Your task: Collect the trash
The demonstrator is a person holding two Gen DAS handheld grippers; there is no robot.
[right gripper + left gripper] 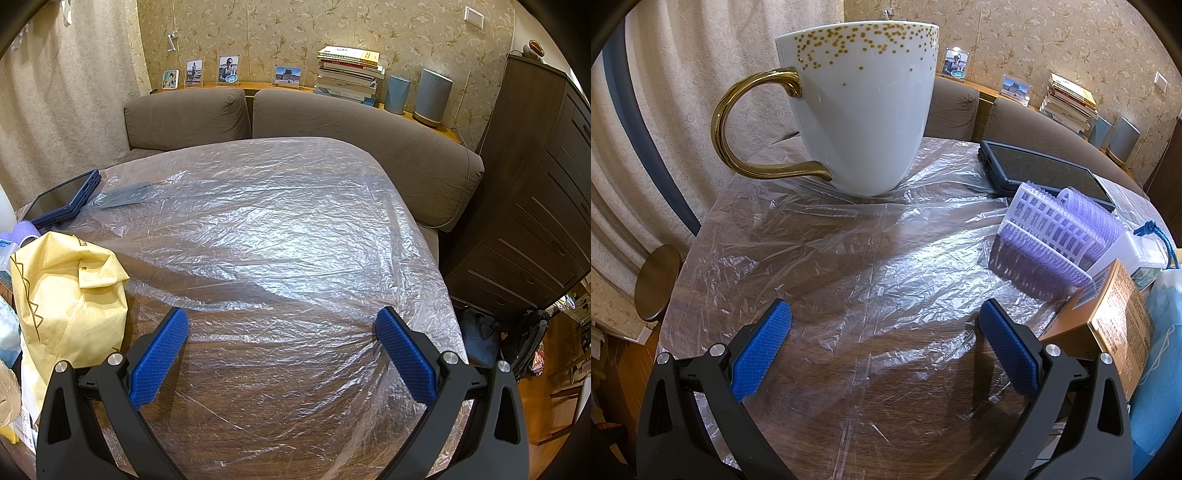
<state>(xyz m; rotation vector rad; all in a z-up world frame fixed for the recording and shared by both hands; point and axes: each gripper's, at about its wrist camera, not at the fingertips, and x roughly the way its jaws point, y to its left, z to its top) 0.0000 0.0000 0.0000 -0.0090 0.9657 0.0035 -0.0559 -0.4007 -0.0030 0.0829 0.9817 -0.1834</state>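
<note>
Since nothing is gripped yet, the left gripper [884,345] and right gripper [280,352] hover with jaws spread wide over the crinkled clear plastic sheet [280,221] protecting the wooden table. The likely trash, a crumpled yellow paper bag [68,295], lies near left of the right gripper; the white gold-handled mug [860,110] stands far left.
</note>
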